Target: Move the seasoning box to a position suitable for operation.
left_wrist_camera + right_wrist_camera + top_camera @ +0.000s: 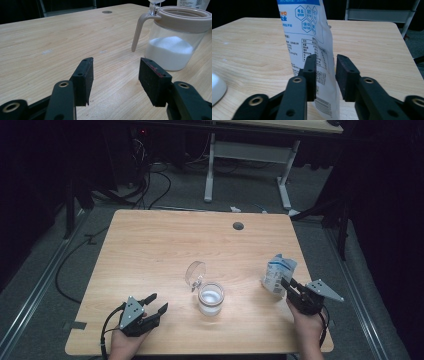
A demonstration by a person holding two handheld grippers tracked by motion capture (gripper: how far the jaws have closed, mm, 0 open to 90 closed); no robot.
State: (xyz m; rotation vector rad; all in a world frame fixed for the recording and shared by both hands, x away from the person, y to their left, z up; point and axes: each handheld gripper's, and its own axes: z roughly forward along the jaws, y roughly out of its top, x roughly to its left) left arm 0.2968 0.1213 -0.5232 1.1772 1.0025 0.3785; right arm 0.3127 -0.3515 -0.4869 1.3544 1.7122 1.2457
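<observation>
My right gripper [325, 75] jaws loose around salt bag [312, 37] right of jar [210, 299]; left gripper [155, 306] open; next, withdraw.

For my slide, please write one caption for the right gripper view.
Right gripper, jaws parted, straddling the edge of a standing white printed bag on the wooden table.

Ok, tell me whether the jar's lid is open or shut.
Open. The jar has its clear lid flipped up behind the rim, and the high view looks straight down onto the white powder inside.
</observation>
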